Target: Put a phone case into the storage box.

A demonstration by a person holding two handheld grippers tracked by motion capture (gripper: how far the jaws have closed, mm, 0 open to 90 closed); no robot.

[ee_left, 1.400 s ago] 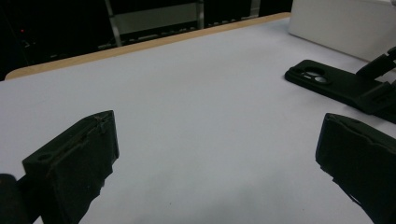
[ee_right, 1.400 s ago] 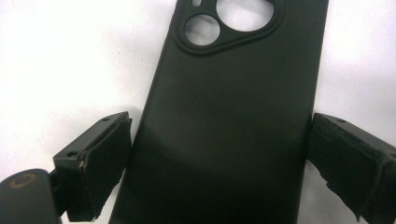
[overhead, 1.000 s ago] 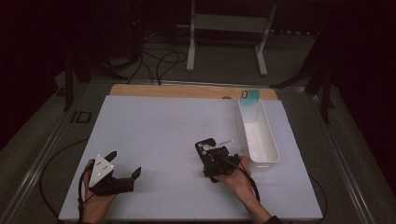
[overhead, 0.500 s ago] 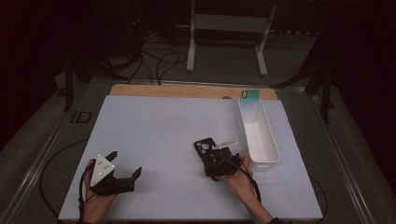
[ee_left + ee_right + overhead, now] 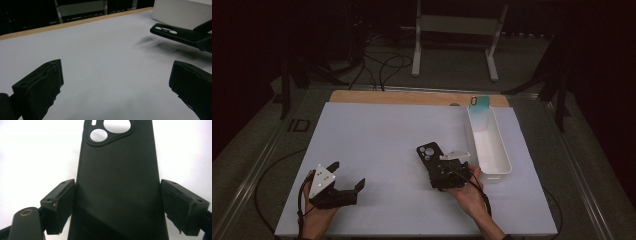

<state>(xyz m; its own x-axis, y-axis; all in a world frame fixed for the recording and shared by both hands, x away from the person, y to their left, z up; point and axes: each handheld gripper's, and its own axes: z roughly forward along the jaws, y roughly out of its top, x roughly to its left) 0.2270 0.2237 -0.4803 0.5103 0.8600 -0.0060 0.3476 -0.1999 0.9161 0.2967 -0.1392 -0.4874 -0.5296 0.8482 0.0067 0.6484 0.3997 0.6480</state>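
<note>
A black phone case with round camera cut-outs is gripped across its width by my right gripper, near the middle right of the white mat. In the right gripper view both jaws press on the long edges of the case, so the right gripper is shut on it. The left gripper view shows the case hovering just above the mat, with a shadow under it. My left gripper rests at the front left of the mat, open with nothing between its jaws.
A long white bin stands just right of the right gripper, with a teal phone case upright at its far end. The white mat lies on a wooden board. A metal stand and cables sit beyond the table.
The right gripper has shifted slightly left and away with the black case in it. The left gripper has not moved.
</note>
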